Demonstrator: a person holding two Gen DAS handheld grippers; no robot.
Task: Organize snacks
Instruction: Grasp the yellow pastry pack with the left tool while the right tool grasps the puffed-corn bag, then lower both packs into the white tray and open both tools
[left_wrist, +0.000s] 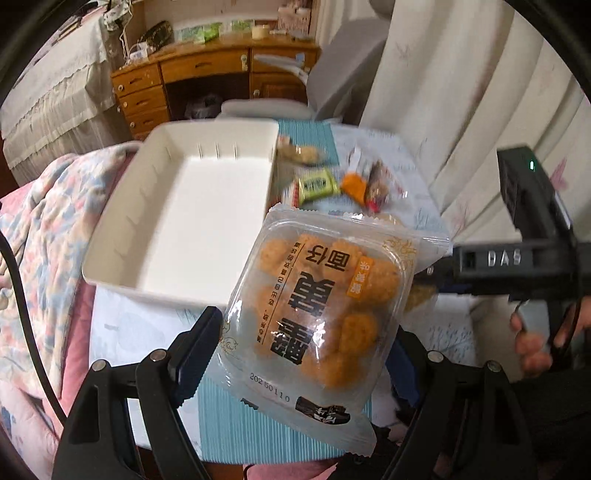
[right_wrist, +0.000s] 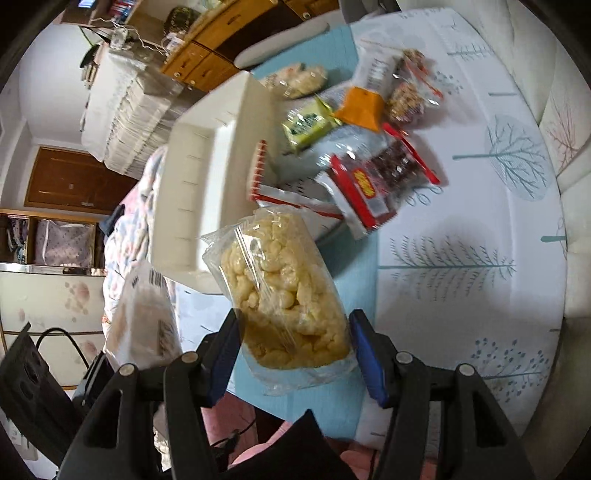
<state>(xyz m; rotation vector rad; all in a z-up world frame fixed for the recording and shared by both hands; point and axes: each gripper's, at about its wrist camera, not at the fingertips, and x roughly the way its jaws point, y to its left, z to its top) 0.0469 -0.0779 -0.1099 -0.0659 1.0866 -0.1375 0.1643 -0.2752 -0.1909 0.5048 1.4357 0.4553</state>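
My left gripper (left_wrist: 299, 343) is shut on a clear pack of orange fried snacks (left_wrist: 325, 295) and holds it just right of the empty white tray (left_wrist: 122, 266). My right gripper (right_wrist: 293, 343) is shut on a clear bag of pale yellow puffs (right_wrist: 280, 291) and holds it above the table near the tray's corner (right_wrist: 192, 273). The right gripper's body shows in the left wrist view (left_wrist: 517, 258). The left pack's back shows in the right wrist view (right_wrist: 144, 314).
Loose snacks lie on the table beyond the tray: a green pack (right_wrist: 310, 123), an orange pack (right_wrist: 362, 105), a red-edged pack (right_wrist: 376, 181) and others. A floral quilt (left_wrist: 44, 236) lies left of the table. A wooden desk (left_wrist: 192, 81) stands behind.
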